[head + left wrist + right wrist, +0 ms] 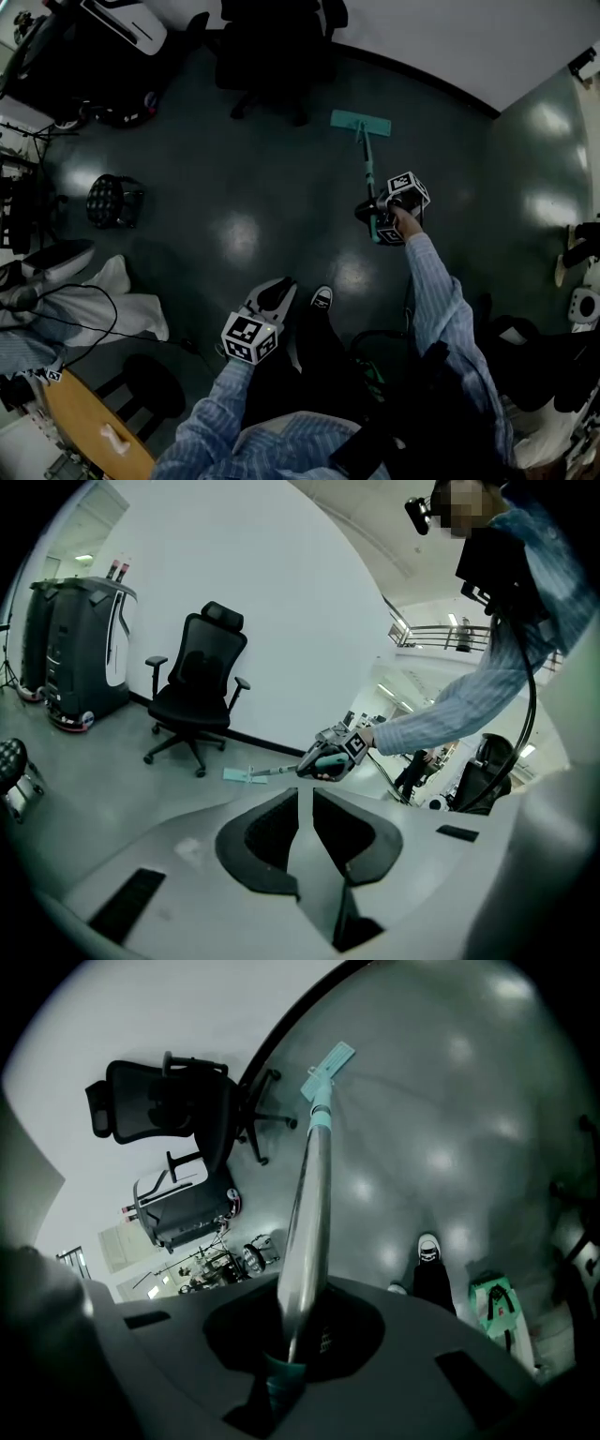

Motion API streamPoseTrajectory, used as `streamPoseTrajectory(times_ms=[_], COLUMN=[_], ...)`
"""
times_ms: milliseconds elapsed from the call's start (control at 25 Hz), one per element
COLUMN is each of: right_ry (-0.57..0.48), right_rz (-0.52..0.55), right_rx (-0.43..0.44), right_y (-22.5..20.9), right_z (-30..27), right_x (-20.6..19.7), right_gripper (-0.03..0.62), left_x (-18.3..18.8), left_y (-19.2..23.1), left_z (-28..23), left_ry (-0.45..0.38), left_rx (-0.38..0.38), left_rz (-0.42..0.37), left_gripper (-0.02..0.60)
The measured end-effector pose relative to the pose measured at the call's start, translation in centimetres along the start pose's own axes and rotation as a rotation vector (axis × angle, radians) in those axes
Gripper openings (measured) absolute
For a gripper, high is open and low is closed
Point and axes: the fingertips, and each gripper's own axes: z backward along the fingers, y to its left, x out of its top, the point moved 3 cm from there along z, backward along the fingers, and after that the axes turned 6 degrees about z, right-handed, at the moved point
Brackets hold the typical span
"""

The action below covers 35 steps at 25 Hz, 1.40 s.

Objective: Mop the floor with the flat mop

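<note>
In the jaws of the right gripper (286, 1365), clamped shut, sits the mop handle (310, 1206); its head (361, 122) lies flat on the floor (244, 187) near the chair (272, 47). The left gripper (305, 803) has its jaws together, empty. Press evenly, sweeping away from the chair.

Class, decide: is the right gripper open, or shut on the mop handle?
Shut on it: the right gripper has its jaws pressed round the mop handle, which runs down to the mop head.
</note>
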Motion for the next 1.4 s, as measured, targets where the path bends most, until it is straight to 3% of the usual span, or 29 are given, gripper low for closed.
streamPoseTrajectory(times_ms=[320, 920, 1200, 1400], right_ry=[0.013, -0.014, -0.037, -0.021], right_rz=[-0.051, -0.140, -0.154, -0.151], right_rx=[0.046, 0.099, 0.140, 0.136], right_y=[-3.7, -10.2, -13.5, -14.9], right_z=[-1.1, -9.2, -14.2, -16.3], right_x=[-12.8, -40.8, -50.8, -57.4], right_gripper=[0.031, 0.031, 0.031, 0.031], left_x=[-1.7, -9.9, -14.8, -15.8], left_y=[-1.5, -0.8, -1.4, -2.8], left_z=[5.8, 23.4, 27.1, 28.1], left_ry=[-0.009, -0.027, -0.034, -0.022], left_rx=[-0.046, -0.102, -0.180, -0.246], left_rz=[-0.061, -0.127, -0.180, -0.216], left_gripper=[0.051, 0.051, 0.051, 0.051])
